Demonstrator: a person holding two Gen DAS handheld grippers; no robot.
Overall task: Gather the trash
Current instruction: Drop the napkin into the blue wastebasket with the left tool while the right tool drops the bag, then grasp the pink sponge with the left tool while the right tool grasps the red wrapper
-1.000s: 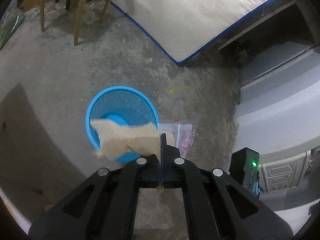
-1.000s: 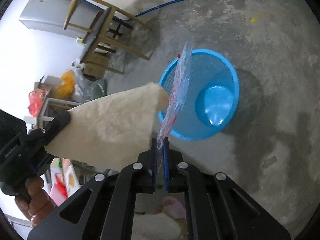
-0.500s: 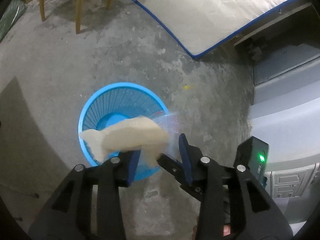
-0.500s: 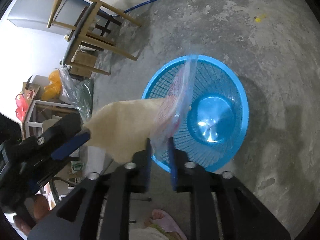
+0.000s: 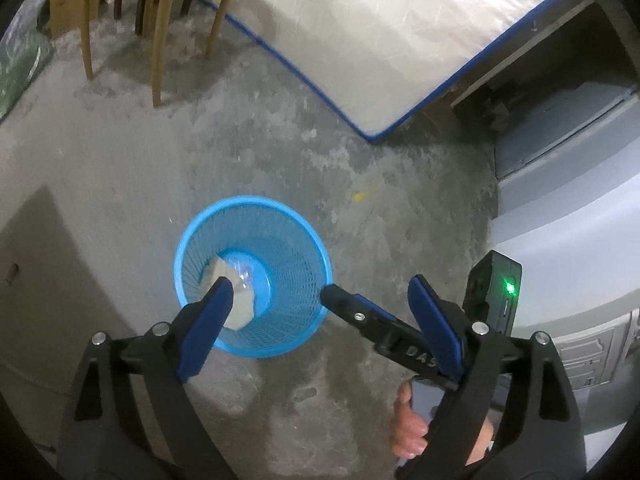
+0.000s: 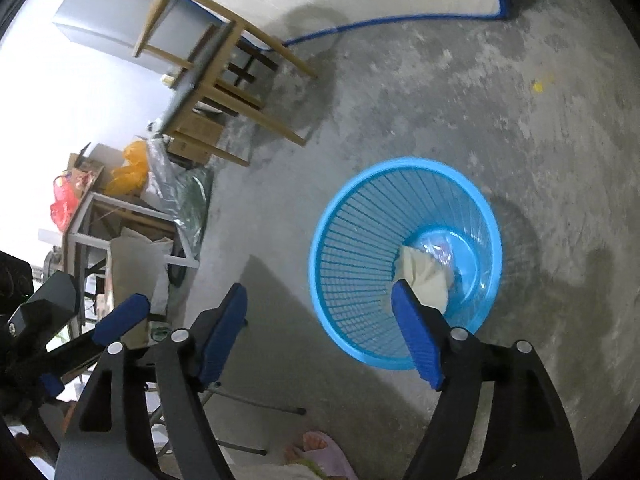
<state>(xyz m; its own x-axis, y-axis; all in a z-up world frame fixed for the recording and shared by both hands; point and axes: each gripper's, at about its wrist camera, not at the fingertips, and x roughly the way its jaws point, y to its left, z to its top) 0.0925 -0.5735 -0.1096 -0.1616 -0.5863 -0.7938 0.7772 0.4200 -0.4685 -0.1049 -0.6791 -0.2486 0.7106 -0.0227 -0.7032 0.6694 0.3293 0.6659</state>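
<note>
Left gripper (image 5: 320,300): jaws opening, standing wide, nothing between the blue pads. In the left wrist view its left pad overlaps the basket's near rim at about 7 o'clock. The right gripper's finger enters this view from 4 o'clock, its tip just beside the basket's rim at 3 o'clock, and a hand (image 5: 412,424) grips the handle below it. Right gripper (image 6: 320,320): jaws opening, well apart, nothing held. In the right wrist view its right pad lies over the basket's near wall at about 6 o'clock. The left gripper shows in that view at 8 o'clock, pads apart. Basket (image 5: 316,264): blue, mesh-sided, round, upright on the concrete floor (image 5: 120,168). Trash lies inside on its bottom: a cream-coloured paper (image 6: 424,276) crumpled against the near side, and a clear wrapper (image 6: 440,246) with red print touching the paper on its far side. Both pieces lie free of either gripper. Beyond the basket, at about 1 o'clock in the left wrist view, a small yellow speck (image 5: 358,197) sits on the floor, well apart from the rim. Farther out, a wooden chair (image 5: 160,8) stands at 11 o'clock and a white mattress (image 5: 380,40) with blue edging lies at 12 to 1 o'clock. Grey furniture (image 5: 568,200) stands at 3 o'clock. In the right wrist view, bags and boxes (image 6: 120,176) are heaped at 9 o'clock.
</note>
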